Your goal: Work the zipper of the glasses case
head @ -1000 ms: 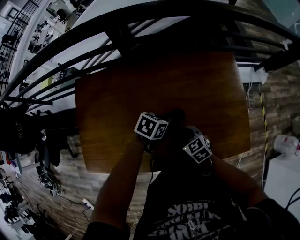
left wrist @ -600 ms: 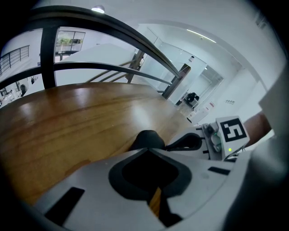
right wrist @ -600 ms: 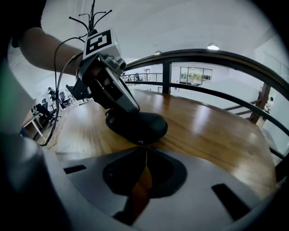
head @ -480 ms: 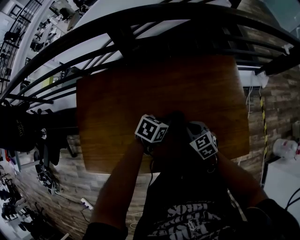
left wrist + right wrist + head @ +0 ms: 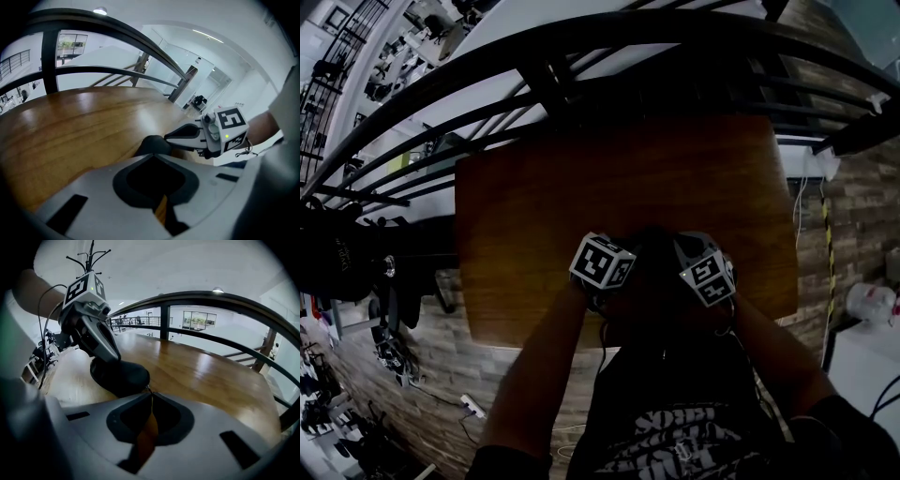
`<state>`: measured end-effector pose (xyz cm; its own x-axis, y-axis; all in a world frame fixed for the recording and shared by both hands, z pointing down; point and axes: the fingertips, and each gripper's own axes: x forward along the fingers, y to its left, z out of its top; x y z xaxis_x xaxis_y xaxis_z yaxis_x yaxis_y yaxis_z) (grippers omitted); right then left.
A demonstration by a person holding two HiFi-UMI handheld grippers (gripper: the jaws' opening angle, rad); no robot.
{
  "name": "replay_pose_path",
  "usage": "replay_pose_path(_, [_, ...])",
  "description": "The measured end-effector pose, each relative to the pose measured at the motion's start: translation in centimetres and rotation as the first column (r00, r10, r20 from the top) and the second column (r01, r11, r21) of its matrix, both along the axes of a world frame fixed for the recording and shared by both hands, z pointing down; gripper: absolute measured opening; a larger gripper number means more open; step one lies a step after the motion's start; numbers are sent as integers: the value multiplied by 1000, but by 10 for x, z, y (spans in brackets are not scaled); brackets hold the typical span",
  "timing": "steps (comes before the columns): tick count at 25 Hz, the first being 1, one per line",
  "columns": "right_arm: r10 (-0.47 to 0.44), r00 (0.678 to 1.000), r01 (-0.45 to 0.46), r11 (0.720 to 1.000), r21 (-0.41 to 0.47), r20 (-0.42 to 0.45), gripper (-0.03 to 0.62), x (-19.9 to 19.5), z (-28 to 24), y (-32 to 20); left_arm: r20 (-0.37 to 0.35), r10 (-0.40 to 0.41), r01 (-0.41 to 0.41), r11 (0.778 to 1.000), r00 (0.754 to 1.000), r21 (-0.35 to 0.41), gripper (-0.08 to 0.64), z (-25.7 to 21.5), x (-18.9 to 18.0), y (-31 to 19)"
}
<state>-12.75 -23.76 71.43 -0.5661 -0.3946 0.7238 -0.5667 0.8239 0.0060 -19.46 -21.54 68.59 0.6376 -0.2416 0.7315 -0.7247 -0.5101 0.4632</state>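
A dark, rounded glasses case (image 5: 119,376) with a smooth, matte, pebble-like shell is lying on a glossy brown wooden table (image 5: 581,187), close to the edge nearest the person. The wood grain is running in long streaks and is reflecting pale ceiling light.

The left gripper (image 5: 152,155) is reaching down onto the case from the case's left. Its grey plastic jaws are pressed together at their tips, pinching the near rim of the case, and the dark hollow behind the tips is looking black. The right gripper (image 5: 149,391) is coming in low from the case's right. Its jaws are also closed to a thin slit, nipping a tiny metallic zipper pull (image 5: 147,388) right at the case's edge; the piece is too small to describe further.

Each gripper is carrying a white cube with black square markers (image 5: 602,260). The two cubes are sitting on either side of the case, tilted toward each other. The person's forearms (image 5: 534,375) are stretching forward from below the case, converging on it, with elbows spread apart.

Beyond the case, past the table's far edge, a dark curved metal railing (image 5: 581,37) is arching across. A rough brick wall (image 5: 853,187) is showing to the case's right.
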Motion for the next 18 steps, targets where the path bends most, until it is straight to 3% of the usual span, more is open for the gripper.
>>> replay_pose_path(8, [25, 999, -25, 1000, -7, -30, 2, 4, -9, 6, 7, -12, 11, 999, 1000, 30, 5, -1, -1, 1])
replay_pose_path(13, [61, 998, -61, 998, 10, -26, 2, 20, -32, 7, 32, -73, 67, 986, 997, 152, 5, -8, -4, 1])
replay_pose_path(15, [82, 997, -81, 996, 28, -12, 2, 24, -49, 9, 8, -169, 162, 957, 986, 240, 5, -25, -17, 0])
replay_pose_path(18, [115, 993, -115, 991, 65, 16, 1, 31, -79, 17, -81, -317, 324, 878, 945, 352, 6, -64, -37, 12])
